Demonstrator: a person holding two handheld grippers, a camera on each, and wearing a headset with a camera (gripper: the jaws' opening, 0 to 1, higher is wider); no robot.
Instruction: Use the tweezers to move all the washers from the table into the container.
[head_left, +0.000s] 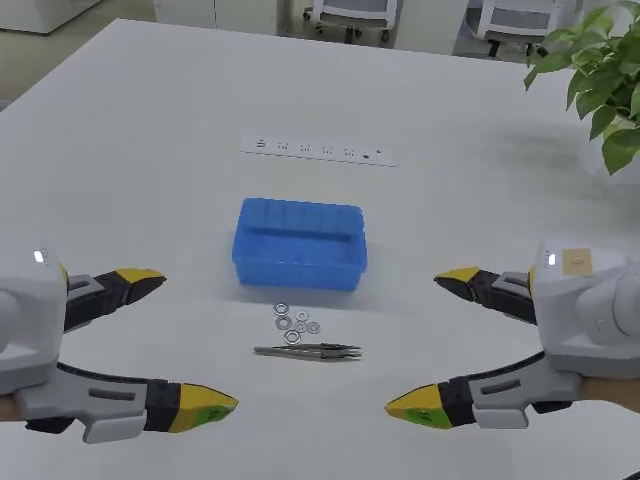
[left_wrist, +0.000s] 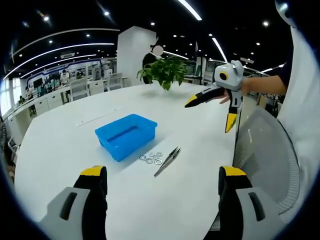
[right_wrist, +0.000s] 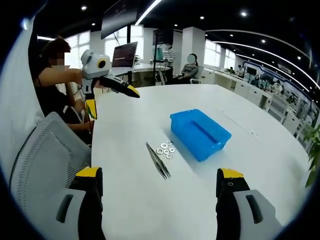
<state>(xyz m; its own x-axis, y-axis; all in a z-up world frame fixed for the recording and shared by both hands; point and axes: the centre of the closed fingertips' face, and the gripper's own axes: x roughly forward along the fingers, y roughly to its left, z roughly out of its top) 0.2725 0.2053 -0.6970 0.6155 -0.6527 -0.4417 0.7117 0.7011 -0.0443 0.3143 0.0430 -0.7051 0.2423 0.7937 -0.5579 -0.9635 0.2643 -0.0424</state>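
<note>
Left tongs (head_left: 195, 340): held low on the left side of the head view, just above the bench (head_left: 150, 150), with the yellow tips pointed in toward the middle. The jaws are spread wide and nothing is gripped.
Right tongs (head_left: 415, 342): pretty much mirrored on the right side, tips aimed inward. They're also wide open with nothing in them.
Jaw tilt: on both, one jaw is seen higher and further back and the other lower and nearer, so each pair is rolled onto its side rather than laid flat.
Hands: a hand (left_wrist: 248, 86) is seen wrapped around the back of the right tongs in the left gripper view, with the forearm stretched out level from the right. In the right gripper view the left tongs are carried the same way from the left.
Washers (head_left: 295, 322): a small loose cluster is laid flat on the bench, between the two tongs and well apart from both. None are in the container.
Tweezers (head_left: 308, 350): laid flat on the bench just on the near side of the washers, crosswise to the person and untouched.
Container (head_left: 298, 270): a blue plastic tub is set just beyond the washers. No washers can be made out inside it.
Other stuff: a white power strip (head_left: 318, 151) is laid further back on the bench, a leafy plant (head_left: 600, 70) is seen at the far right corner, and a mesh chair (left_wrist: 260, 145) is parked at the near edge.
</note>
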